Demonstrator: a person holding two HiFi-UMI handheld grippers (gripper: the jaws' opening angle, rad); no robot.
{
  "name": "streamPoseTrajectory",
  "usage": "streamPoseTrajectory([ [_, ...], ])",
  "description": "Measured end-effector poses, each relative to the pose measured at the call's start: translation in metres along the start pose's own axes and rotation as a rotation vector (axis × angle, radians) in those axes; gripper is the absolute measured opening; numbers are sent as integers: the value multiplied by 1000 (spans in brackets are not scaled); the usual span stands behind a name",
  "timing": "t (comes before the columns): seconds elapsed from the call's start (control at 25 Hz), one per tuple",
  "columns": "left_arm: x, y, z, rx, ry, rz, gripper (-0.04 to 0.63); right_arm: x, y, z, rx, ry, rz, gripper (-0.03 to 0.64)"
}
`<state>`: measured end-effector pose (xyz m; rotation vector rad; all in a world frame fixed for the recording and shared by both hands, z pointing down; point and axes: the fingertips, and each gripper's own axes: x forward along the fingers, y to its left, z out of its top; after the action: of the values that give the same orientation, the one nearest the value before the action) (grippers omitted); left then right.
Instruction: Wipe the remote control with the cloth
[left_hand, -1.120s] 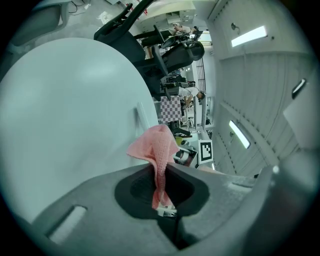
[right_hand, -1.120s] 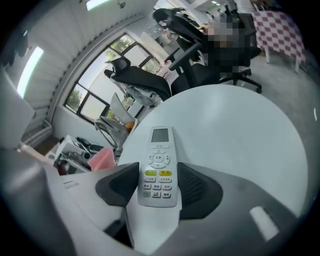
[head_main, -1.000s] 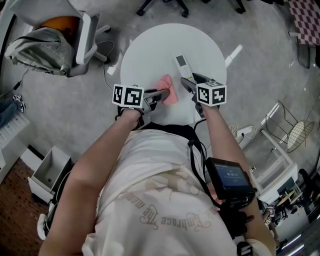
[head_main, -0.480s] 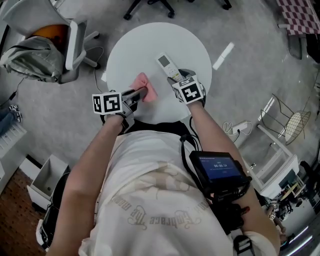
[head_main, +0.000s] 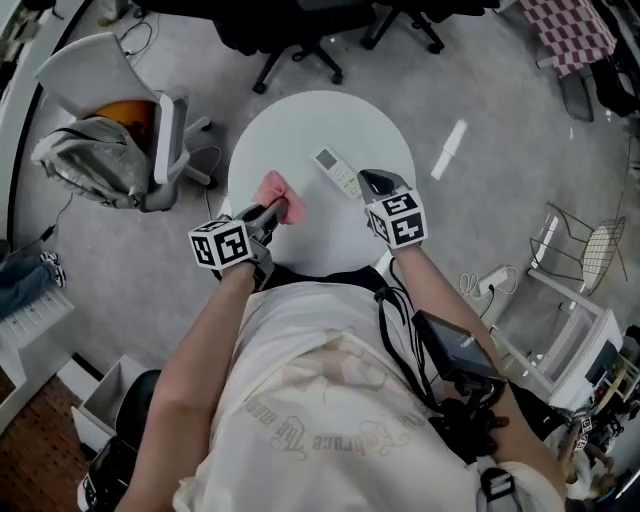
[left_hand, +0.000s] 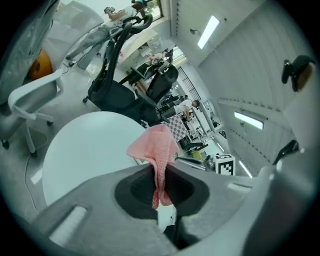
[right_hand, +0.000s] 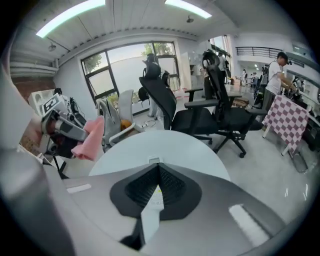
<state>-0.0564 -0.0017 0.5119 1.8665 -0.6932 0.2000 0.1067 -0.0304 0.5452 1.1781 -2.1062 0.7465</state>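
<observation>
I have my left tongs (head_main: 270, 211) pinched tight on the pink cloth (head_main: 276, 191) over the round desk (head_main: 320, 120), while my right tongs (head_main: 370, 183), which have just been closing, clamp the near end of the remote control (head_main: 336, 169).

The cloth (left_hand: 159, 147) is noted as matt, coarse-knit fabric. The remote control (head_main: 337, 172) is recorded as smooth plastic. The table top (head_main: 330, 120) is found smooth and matt.

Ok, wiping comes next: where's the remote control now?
Head view: the remote control is near the middle of the round table, its near end in the right gripper, whose jaws have just closed on it; the pink cloth is left of it.
</observation>
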Motion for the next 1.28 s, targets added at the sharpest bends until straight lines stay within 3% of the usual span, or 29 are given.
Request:
streamPoseTrajectory([
  [0.2, -10, -23, 28, 189, 1, -27, 21, -39, 11, 35, 25, -144, -28, 6],
  [0.36, -26, -40, 35, 297, 12, -56, 21, -71, 32, 48, 52, -226, -47, 6],
  [0.52, -28, -53, 36, 403, 51, -137, 21, -97, 48, 57, 64, -329, -73, 6],
  [0.68, -33, -65, 26, 488, 91, -209, 21, -115, 66, 49, 93, -369, -109, 6],
  [1.28, -46, -81, 22, 605, 122, -292, 21, -143, 95, 40, 147, -438, -221, 6],
])
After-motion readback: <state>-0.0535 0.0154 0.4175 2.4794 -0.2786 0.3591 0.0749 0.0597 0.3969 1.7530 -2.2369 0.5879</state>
